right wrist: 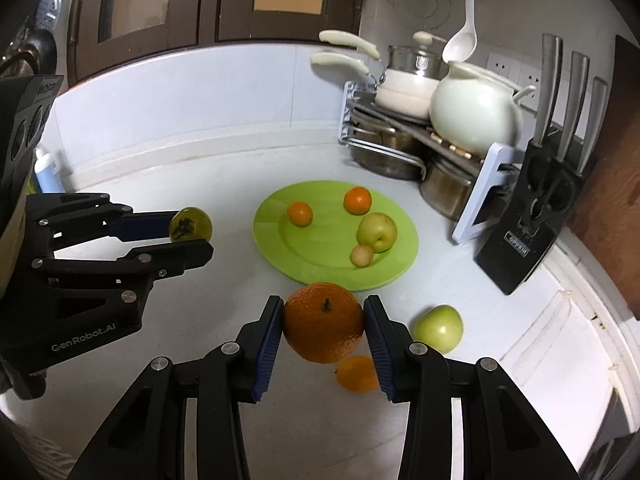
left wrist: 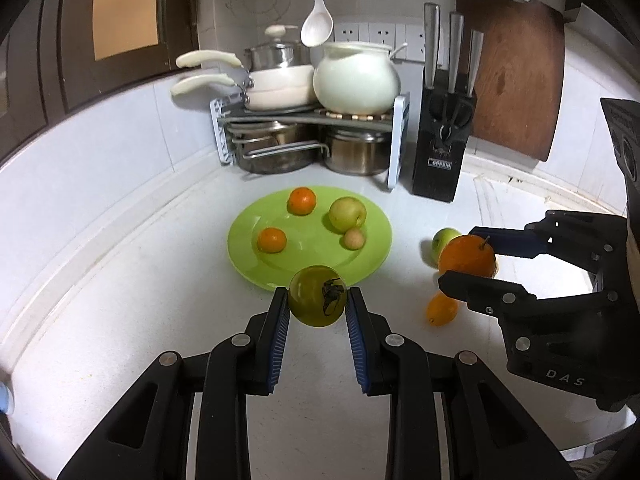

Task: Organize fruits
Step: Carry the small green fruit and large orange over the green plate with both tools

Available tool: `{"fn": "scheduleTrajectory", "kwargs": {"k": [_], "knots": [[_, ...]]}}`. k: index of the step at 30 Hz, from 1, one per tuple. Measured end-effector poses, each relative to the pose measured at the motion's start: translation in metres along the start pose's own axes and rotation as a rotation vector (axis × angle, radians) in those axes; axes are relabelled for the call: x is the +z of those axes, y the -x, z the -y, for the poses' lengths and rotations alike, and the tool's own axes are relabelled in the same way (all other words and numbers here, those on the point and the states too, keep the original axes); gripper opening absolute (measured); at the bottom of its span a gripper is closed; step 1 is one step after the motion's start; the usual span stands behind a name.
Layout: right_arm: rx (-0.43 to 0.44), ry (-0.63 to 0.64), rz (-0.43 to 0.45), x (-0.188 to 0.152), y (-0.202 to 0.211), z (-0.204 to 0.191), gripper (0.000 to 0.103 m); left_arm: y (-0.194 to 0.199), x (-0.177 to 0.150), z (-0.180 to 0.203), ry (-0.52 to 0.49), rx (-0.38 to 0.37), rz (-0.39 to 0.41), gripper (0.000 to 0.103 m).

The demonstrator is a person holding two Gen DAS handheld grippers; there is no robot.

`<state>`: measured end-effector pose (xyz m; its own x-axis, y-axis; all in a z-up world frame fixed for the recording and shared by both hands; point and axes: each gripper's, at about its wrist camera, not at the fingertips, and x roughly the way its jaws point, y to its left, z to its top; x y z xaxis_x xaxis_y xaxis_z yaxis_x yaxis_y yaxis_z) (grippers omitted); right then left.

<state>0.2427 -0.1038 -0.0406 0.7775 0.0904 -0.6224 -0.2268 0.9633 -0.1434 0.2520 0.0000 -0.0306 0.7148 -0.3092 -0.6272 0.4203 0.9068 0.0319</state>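
Straight ahead of both claws, on the white bench [left wrist: 120, 280], lies the green plate [left wrist: 248, 256], and that is the relation the coming move turns on: each claw carries a fruit that sits just short of the plate's near rim, so the way to go is forward and slightly down.

The left claw [left wrist: 318, 304] is clamped narrow on a small green fruit with a dark blemish [left wrist: 318, 295], pads pressing its two sides. From its own camera the fruit overlaps the plate's near edge, hanging above the bench and not resting on it. The right claw [right wrist: 324, 322] is closed on a large orange [right wrist: 324, 322], stem end turned up toward the camera, also held clear of the bench, with the plate's rim directly beyond it.

On the plate already sit two small oranges [left wrist: 302, 201], a pale green apple [left wrist: 347, 214] and a small beige fruit [left wrist: 354, 238] touching it. The open part of the plate is its near half, facing both claws. By my reading the left claw is a little nearer that gap; the right one must travel forward and to its left.

Two fruits are still on the bench near the right claw: a green apple [right wrist: 438, 328] and a small orange one [right wrist: 356, 374] directly below the held orange.
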Motion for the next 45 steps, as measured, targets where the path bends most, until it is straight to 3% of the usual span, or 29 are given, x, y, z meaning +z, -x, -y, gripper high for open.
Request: {"fn": "scheduleTrajectory", "kwargs": {"k": [13,22,38,45], "knots": [[-0.005,-0.022,0.098,0.015,0.023,0.013,0.042,0.021,0.016,0.009,0.018,0.047,0.076,0.029],[0.004,-0.033,0.144,0.031,0.024,0.021,0.042,0.022,0.035,0.007,0.044,0.04,0.117,0.029],[0.02,-0.068,0.159,0.072,-0.004,0.041,0.042,-0.004,0.075,-0.006,0.046,0.028,0.122,0.029],[0.035,-0.069,0.129,0.091,-0.029,0.05,0.042,-0.031,0.094,-0.022,0.062,0.017,0.073,0.029]]}}
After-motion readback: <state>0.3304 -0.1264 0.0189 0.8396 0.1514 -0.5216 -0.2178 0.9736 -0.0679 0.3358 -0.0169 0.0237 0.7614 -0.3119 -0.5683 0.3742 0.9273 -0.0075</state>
